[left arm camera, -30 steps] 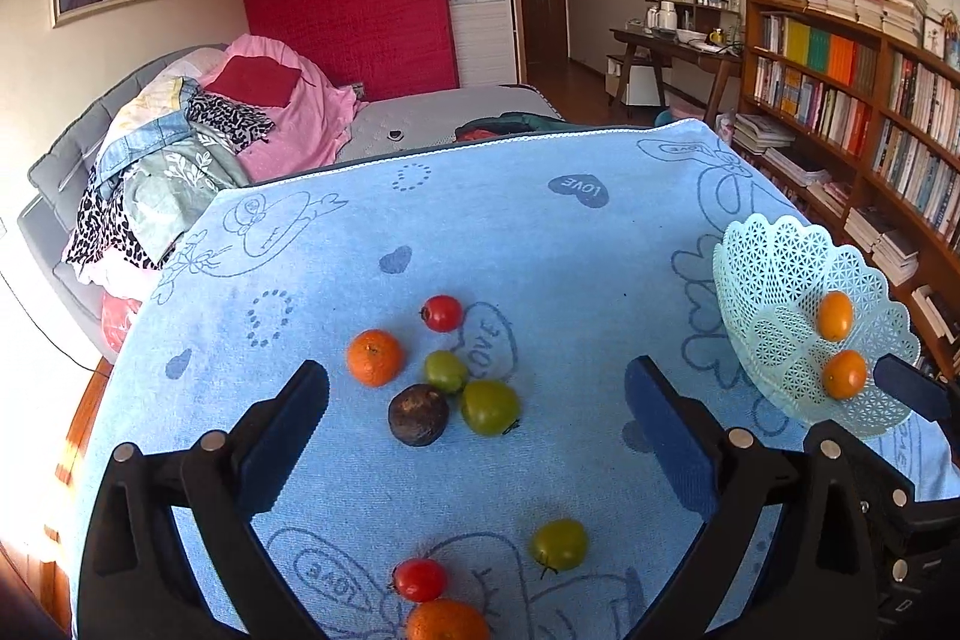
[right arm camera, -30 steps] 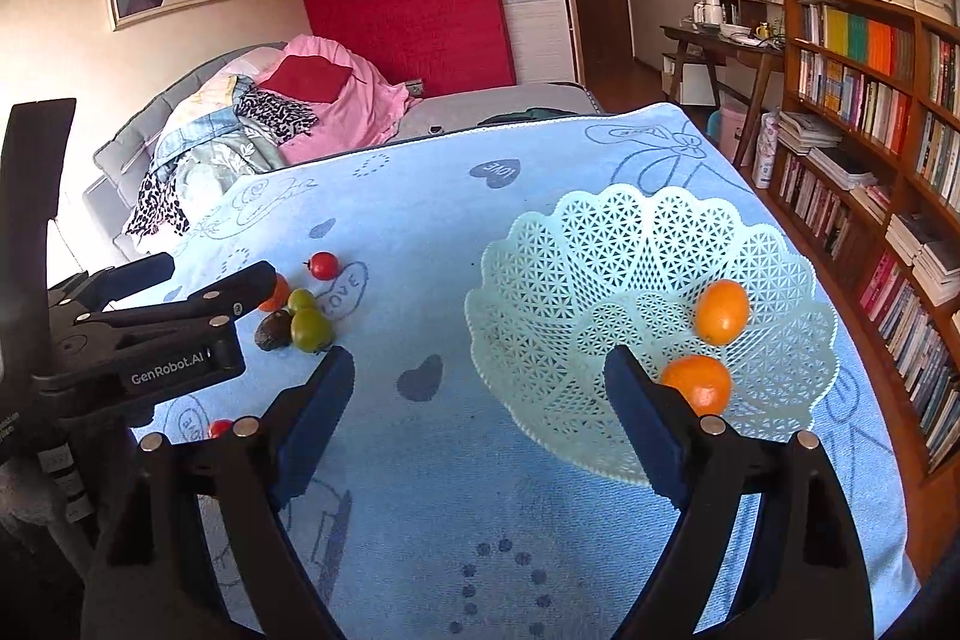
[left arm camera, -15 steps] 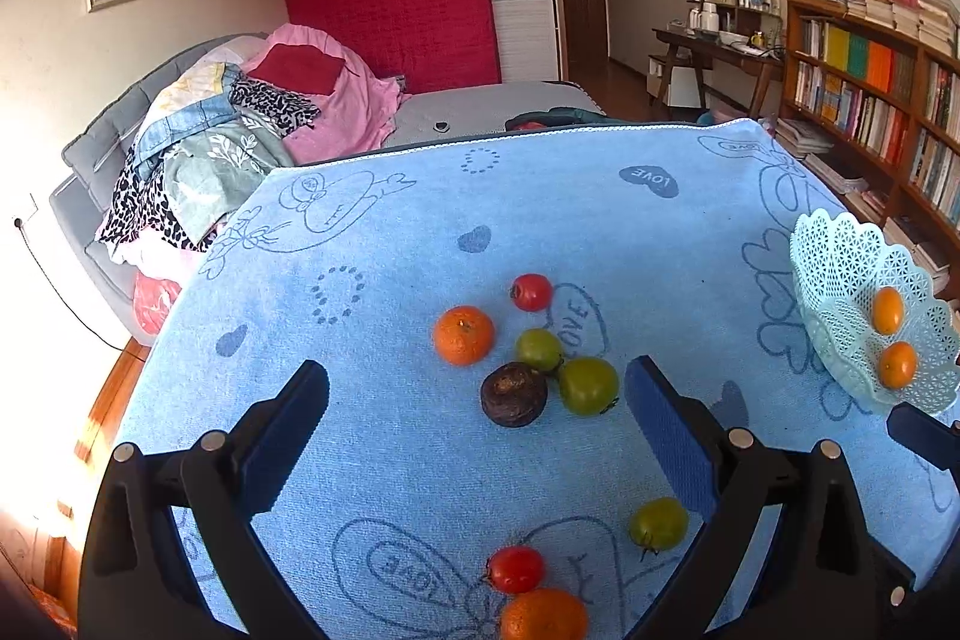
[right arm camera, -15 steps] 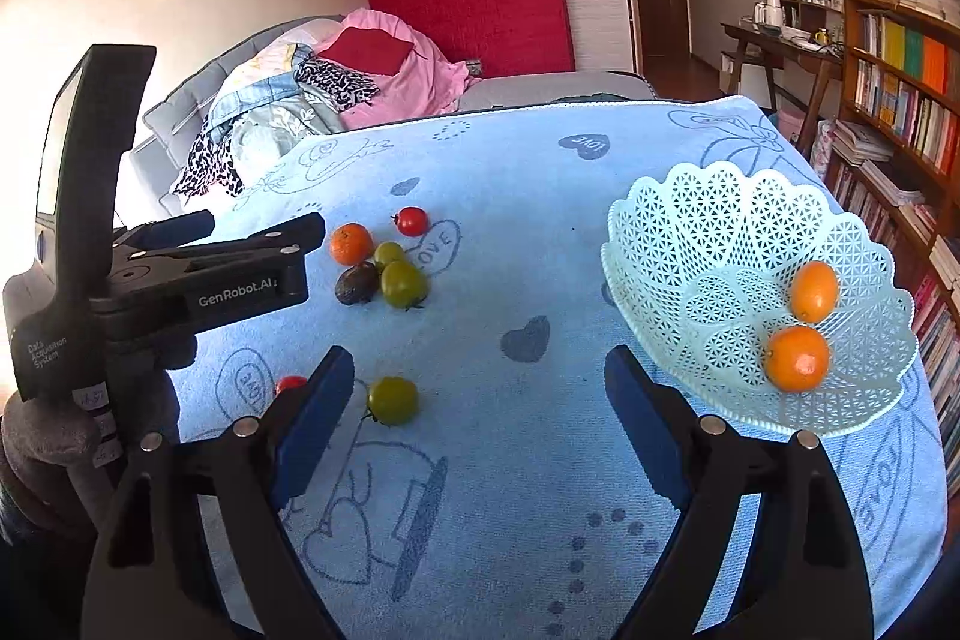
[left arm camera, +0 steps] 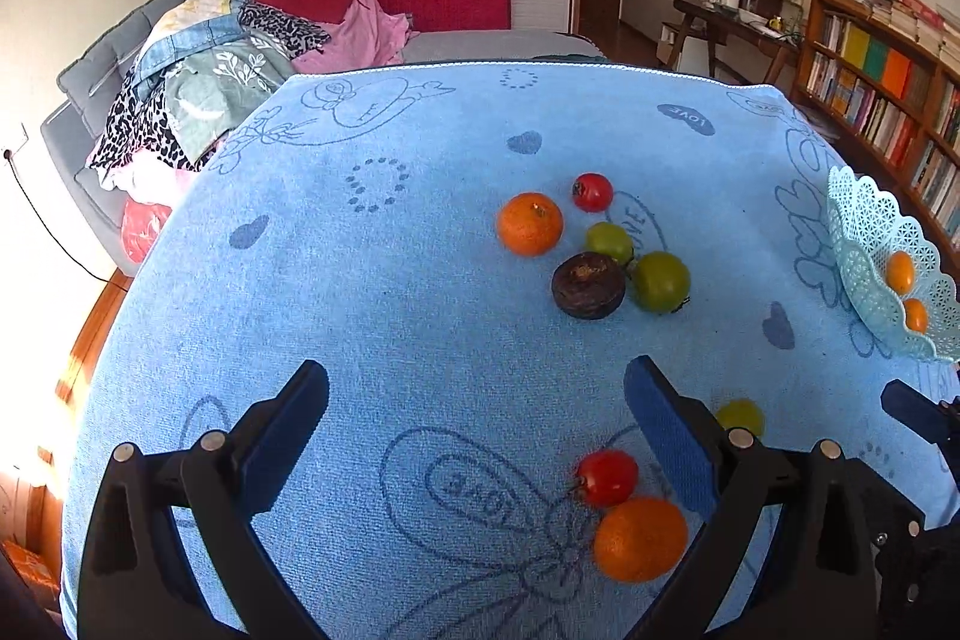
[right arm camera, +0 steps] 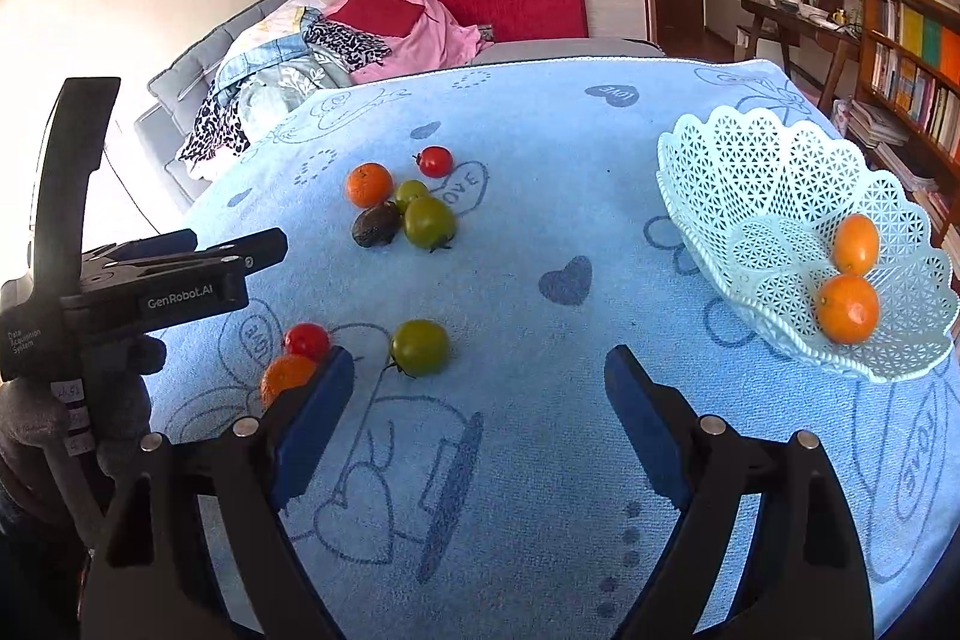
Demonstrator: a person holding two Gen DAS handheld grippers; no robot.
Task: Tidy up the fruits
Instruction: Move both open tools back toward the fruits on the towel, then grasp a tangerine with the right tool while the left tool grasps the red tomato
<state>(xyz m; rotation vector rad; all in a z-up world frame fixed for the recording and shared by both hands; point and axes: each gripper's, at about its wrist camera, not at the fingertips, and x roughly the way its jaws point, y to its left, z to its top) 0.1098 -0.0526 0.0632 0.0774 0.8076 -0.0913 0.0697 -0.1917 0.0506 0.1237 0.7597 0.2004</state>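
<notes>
- The right gripper [right arm camera: 477, 394] was spread wide with nothing in it. A green tomato [right arm camera: 419, 346] lay just past its tips, at about 11 o'clock, and seemed the likely next pick.
- The left gripper [left arm camera: 477, 415] was spread wide and empty too. A red tomato [left arm camera: 606, 477] and an orange [left arm camera: 639, 538] lay by its right finger, at about 4 o'clock.
- The green tomato was round, smooth and shiny, with a small stem.
- The basket [right arm camera: 744, 148] stood at 2 o'clock from the right gripper, with two oranges inside.

A pale blue towel [right arm camera: 540, 460] printed with darker hearts carries orange, red, green and one brownish, perhaps purple, fruit [left arm camera: 588, 285].
</notes>
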